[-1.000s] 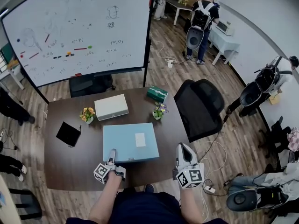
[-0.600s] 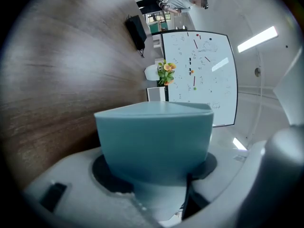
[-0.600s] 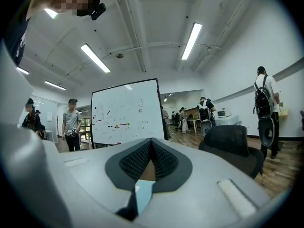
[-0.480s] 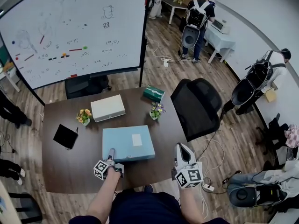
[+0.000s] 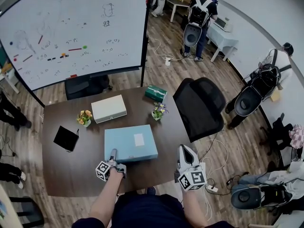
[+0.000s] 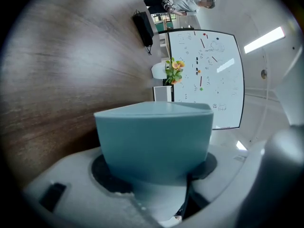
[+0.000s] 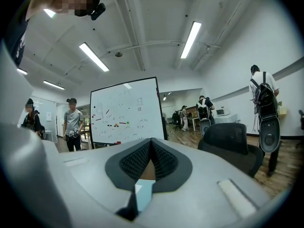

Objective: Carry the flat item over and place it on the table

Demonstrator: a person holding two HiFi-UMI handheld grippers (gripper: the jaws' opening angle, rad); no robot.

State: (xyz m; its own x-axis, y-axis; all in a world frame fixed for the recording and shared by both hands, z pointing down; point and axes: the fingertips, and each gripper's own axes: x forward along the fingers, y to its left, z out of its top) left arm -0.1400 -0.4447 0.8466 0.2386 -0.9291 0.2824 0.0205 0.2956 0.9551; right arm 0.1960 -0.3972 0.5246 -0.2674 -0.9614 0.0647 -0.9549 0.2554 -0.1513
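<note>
A flat light-blue box (image 5: 130, 144) with a white label lies on the dark brown table (image 5: 71, 172), near its front edge. My left gripper (image 5: 113, 155) is shut on the box's near left corner. In the left gripper view the blue box (image 6: 154, 141) fills the gap between the jaws, with the tabletop beside it. I cannot tell whether the held corner touches the table. My right gripper (image 5: 184, 151) hangs off the table's front right edge, level and apart from the box. In the right gripper view the right gripper (image 7: 151, 144) has its dark pads together and holds nothing.
On the table behind the blue box are a white box (image 5: 109, 108), a green tissue box (image 5: 156, 93), two small flower pots (image 5: 84, 118) (image 5: 159, 111) and a black pouch (image 5: 66, 137). A black office chair (image 5: 202, 106) stands at the right. A whiteboard (image 5: 71, 32) and people are beyond.
My left gripper has sunk a little toward the table with the blue box's near corner. The right gripper has stayed put.
</note>
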